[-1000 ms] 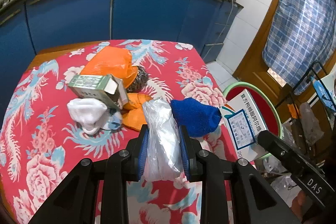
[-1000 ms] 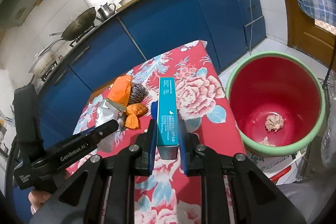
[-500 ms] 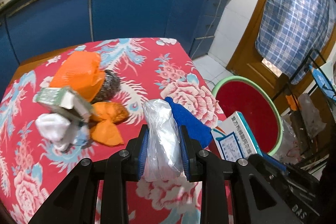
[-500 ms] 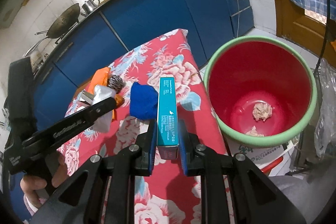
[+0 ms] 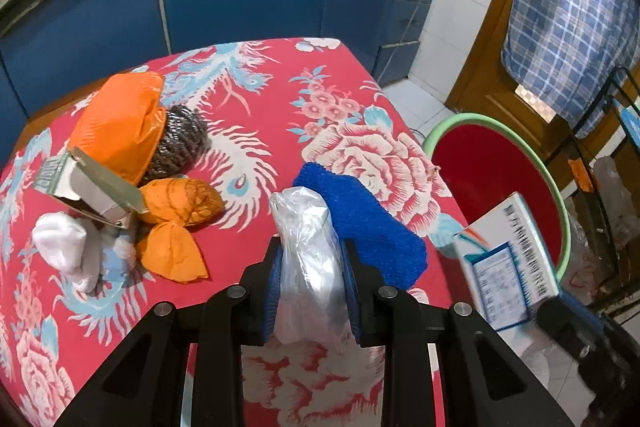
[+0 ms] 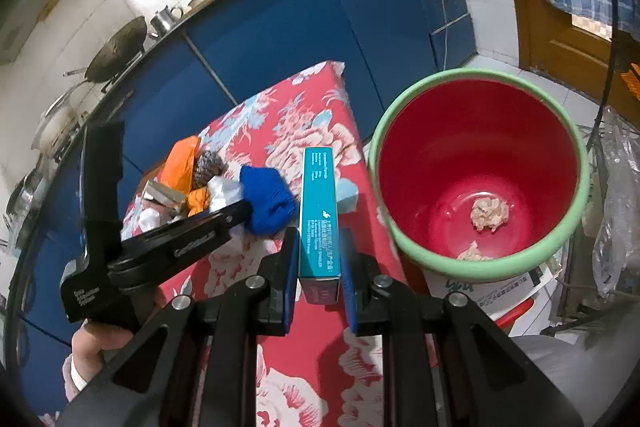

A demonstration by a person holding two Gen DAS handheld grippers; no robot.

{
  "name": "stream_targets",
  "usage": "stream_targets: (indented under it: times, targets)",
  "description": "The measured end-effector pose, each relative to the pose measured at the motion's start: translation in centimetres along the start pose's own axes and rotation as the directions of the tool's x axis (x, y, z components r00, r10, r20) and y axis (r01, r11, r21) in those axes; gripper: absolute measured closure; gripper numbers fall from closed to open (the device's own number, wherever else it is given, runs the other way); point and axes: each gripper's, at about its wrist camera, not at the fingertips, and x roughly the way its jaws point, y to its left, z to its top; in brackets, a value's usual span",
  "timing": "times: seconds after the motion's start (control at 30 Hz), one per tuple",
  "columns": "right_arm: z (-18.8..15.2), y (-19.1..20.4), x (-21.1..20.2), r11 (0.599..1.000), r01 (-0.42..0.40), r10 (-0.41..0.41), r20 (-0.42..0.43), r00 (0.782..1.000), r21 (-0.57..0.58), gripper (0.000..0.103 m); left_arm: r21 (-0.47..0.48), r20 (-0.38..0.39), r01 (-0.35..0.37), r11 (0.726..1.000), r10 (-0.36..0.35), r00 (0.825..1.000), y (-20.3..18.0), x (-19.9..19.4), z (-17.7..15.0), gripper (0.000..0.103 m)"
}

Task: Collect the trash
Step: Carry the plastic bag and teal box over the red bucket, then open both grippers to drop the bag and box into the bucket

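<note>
We hold our left gripper (image 5: 310, 269) low over the near side of the table (image 5: 260, 83), pointing across it. Its jaws squeeze one clear plastic bag (image 5: 308, 263). We hold our right gripper (image 6: 319, 267) over the table's right edge, pointing at the red bin (image 6: 480, 131) that stands on the floor beside the table. Its jaws pinch one teal box (image 6: 319, 211), standing on its thin side.

Still on the flowery cloth we count one blue cloth (image 5: 368, 219) just beside the bag, one big orange bag (image 5: 120, 123), two small orange wraps (image 5: 176, 227), one steel scrubber (image 5: 178, 143), one open carton (image 5: 88, 183) and one white wad (image 5: 66, 251). They sit close together on the left.

In the bin we see two crumpled lumps (image 6: 489, 213).
</note>
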Motion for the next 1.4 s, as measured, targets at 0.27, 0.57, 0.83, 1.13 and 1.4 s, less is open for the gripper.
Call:
stream_targets:
  times: [0.27, 0.57, 0.83, 1.13, 1.4]
  targets:
    - [0.9, -1.9, -1.2, 0.999, 0.029, -0.03, 0.046, 0.998, 0.04, 0.081, 0.001, 0.058, 0.013, 1.0, -0.013, 0.998, 0.1, -3.1, 0.5, 0.074]
    - [2.1, -4.4, -2.3, 0.993, 0.082, -0.09, 0.095, 0.991, 0.081, 0.081, 0.09, 0.104, 0.073, 0.993, -0.082, 0.991, -3.6, -4.5, 2.7, 0.074]
    - [2.6, -7.8, -2.6, 0.982, 0.132, -0.146, 0.109, 0.983, 0.133, 0.081, 0.178, 0.057, 0.157, 0.972, -0.169, 0.984, -8.9, -1.8, 3.4, 0.074]
    - [2.5, -12.0, -1.6, 0.965, 0.169, -0.189, 0.086, 0.978, 0.201, 0.08, 0.23, -0.012, 0.181, 0.956, -0.183, 0.983, -13.1, 2.1, 3.0, 0.074]
    - [2.2, -13.9, -0.3, 0.955, 0.175, -0.195, 0.063, 0.979, 0.238, 0.078, 0.258, -0.049, 0.187, 0.948, -0.18, 0.982, -14.7, 3.5, 2.4, 0.067]
